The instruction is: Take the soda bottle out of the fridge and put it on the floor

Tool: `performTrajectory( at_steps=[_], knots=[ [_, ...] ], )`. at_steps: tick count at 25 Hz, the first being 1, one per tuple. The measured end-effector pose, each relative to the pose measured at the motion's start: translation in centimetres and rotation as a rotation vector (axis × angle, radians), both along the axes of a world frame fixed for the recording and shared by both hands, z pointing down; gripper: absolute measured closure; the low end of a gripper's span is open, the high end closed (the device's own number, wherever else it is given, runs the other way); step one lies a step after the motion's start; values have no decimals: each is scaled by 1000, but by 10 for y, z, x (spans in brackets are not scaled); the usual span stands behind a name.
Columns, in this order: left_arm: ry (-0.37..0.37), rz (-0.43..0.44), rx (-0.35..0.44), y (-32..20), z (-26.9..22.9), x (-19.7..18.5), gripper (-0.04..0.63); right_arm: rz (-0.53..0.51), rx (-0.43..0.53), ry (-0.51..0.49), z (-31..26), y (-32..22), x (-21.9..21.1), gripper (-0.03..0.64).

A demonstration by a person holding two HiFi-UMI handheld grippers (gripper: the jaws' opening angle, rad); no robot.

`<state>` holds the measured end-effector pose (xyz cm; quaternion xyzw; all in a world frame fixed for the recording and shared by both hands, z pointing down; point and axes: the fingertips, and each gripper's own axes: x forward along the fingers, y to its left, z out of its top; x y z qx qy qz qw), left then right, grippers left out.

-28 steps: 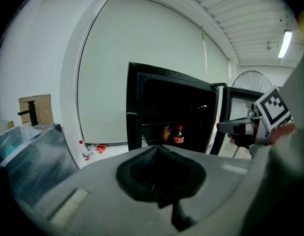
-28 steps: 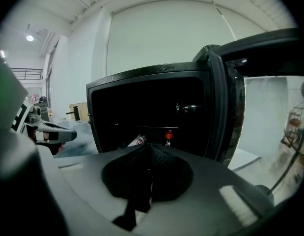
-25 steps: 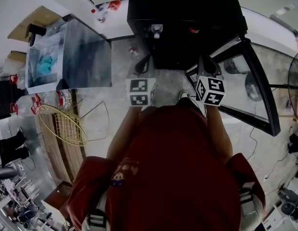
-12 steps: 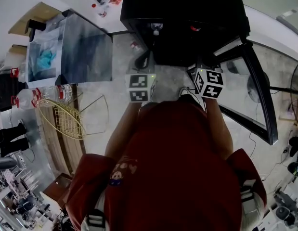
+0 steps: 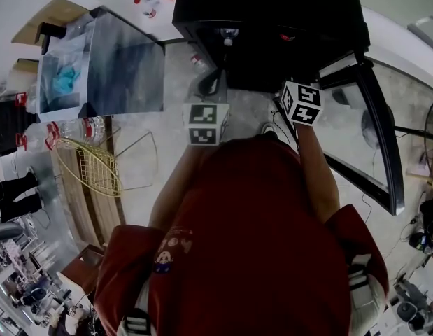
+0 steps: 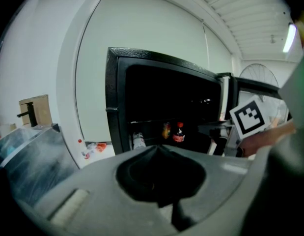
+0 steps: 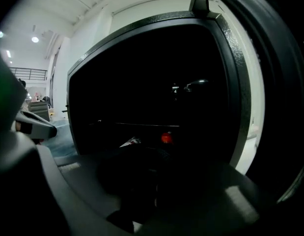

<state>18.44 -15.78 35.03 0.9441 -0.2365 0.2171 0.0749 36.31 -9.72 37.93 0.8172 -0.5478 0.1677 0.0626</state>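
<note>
Fridge [image 5: 265, 12]: black, its inside dark; the glass door [image 5: 373, 131] is swung wide open to the right.
Soda bottle [image 6: 179, 132]: inside the fridge, upright on a low shelf about midway along it. It has a red cap and red label and stands just right of an orange bottle [image 6: 166, 130]. In the right gripper view only its red cap [image 7: 166, 138] stands out of the dark.
Left gripper [image 6: 156, 149]: jaws together, nothing between them. It is held before the open fridge, apart from the bottles.
Right gripper [image 7: 155, 154]: jaws have just been opening and stand a thin gap apart, with nothing between them. It is aimed into the fridge, the red cap just above the tips.
Floor [image 5: 171, 152]: grey, with bare space before the fridge.
</note>
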Motion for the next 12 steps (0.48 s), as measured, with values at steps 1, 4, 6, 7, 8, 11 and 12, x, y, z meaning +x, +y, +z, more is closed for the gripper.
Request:
performTrajectory(
  at_steps=[1, 4, 6, 7, 8, 11, 12],
  knots=[
    [-1, 0, -1, 0, 1, 0, 595, 2, 6, 3, 1, -3, 3, 540],
    [-5, -1, 1, 0, 2, -1, 595, 9, 25, 8, 1, -14, 12, 489],
    [-6, -2, 3, -2, 3, -1, 595, 13, 36, 9, 2, -23, 18, 459],
    [-6, -4, 4, -2, 3, -1, 595, 16, 39, 10, 2, -27, 21, 447],
    [-6, -6, 5, -3, 4, -1, 595, 19, 40, 12, 4, -30, 24, 435],
    [-8, -16, 8, -5, 5, -4, 595, 27, 40, 16, 9, -40, 31, 408],
    [-8, -21, 9, -5, 5, -5, 595, 27, 39, 16, 11, -43, 34, 407]
  ],
)
